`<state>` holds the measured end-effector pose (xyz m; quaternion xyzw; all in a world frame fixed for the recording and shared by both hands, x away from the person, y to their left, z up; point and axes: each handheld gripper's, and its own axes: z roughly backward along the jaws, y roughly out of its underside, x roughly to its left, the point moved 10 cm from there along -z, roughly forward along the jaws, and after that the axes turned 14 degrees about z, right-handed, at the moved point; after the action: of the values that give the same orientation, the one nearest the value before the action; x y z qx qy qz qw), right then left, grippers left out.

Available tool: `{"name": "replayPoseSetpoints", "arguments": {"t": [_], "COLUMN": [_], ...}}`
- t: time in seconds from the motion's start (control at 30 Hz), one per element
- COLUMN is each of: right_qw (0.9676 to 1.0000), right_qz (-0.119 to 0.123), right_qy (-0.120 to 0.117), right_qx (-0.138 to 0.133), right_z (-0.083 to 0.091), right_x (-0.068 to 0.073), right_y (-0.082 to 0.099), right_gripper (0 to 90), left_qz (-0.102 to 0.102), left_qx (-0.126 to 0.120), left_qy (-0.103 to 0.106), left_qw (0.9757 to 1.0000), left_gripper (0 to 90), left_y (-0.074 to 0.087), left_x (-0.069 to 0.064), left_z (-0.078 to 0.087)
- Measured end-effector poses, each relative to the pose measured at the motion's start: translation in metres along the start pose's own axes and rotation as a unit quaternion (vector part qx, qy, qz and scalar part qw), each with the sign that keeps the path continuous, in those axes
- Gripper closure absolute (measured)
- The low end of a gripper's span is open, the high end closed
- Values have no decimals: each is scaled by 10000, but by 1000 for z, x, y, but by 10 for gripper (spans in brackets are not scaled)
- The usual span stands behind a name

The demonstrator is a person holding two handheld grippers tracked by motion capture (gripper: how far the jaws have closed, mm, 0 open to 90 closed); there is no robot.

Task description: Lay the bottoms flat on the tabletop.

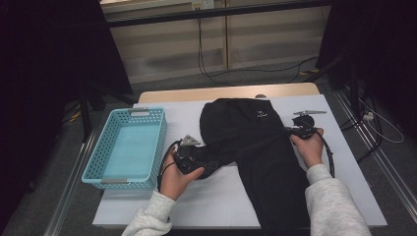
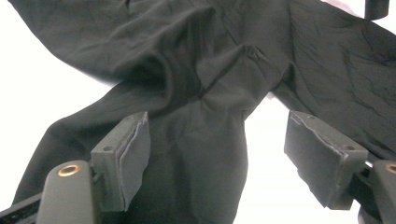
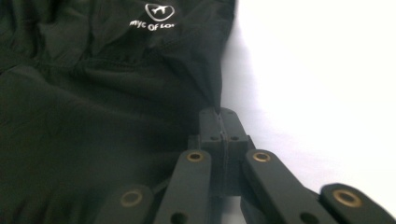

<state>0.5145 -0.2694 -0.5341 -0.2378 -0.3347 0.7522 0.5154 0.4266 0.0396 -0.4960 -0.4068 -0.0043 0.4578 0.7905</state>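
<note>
While right hand-held gripper (image 3: pixel 219 122) pinches black fabric garment (image 1: pixel 255 147) edge taut, left hand-held gripper (image 2: pixel 224 158) straddles sleeve fold, released.

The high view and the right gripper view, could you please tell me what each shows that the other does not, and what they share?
High view: the blue basket left of the black garment, the left gripper at a bunched part of it, and both the person's hands. Right gripper view: the closed jaws of the right gripper pinching the garment's edge, and its white logo readable up close. Shared: the garment on the white table cover.
</note>
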Motion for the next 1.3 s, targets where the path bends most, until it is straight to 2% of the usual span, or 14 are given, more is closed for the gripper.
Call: {"name": "replayPoseSetpoints", "arguments": {"t": [0.2,0.37,0.5,0.57,0.63,0.67,0.7,0.77,0.8,0.87,0.9,1.0,1.13,1.3], "right_qw": [9997,9995,9992,9990,9994,9993,9986,9987,9986,9981,9986,9984,9974,9964], "right_qz": [-209,-120,-241,-200,-181,-51,23,67,76,296,269,444,692,844], "right_qy": [127,288,307,399,288,355,493,471,493,510,436,329,199,18], "right_qx": [-19,58,92,86,86,122,182,157,168,149,119,95,19,-70], "right_z": [3,6,9,10,11,12,14,18,21,27,30,40,53,67], "right_x": [-14,-21,-25,-29,-27,-28,-30,-29,-27,-23,-18,-4,15,40], "right_y": [3,5,8,9,9,10,11,12,13,14,15,19,24,31], "right_gripper": [900,900,900,900,833,753,716,673,634,590,563,495,454,385], "left_qz": [4,40,29,6,-13,-22,-17,-49,-56,-89,-111,-178,-237,-259], "left_qx": [2,49,52,69,88,88,89,114,119,116,113,117,141,190], "left_qy": [0,-14,-37,-71,-92,-120,-143,-155,-165,-175,-188,-209,-254,-324], "left_qw": [10000,10000,10000,10000,9999,9999,9999,9998,9998,9997,9997,9996,9993,9990], "left_gripper": [231,228,224,220,217,213,211,208,207,206,206,205,206,205], "left_y": [0,3,3,3,4,4,4,4,4,4,4,4,5,8], "left_x": [0,3,4,5,7,8,8,10,10,10,11,11,13,17], "left_z": [1,1,0,0,0,0,0,0,0,0,1,0,0,1]}}
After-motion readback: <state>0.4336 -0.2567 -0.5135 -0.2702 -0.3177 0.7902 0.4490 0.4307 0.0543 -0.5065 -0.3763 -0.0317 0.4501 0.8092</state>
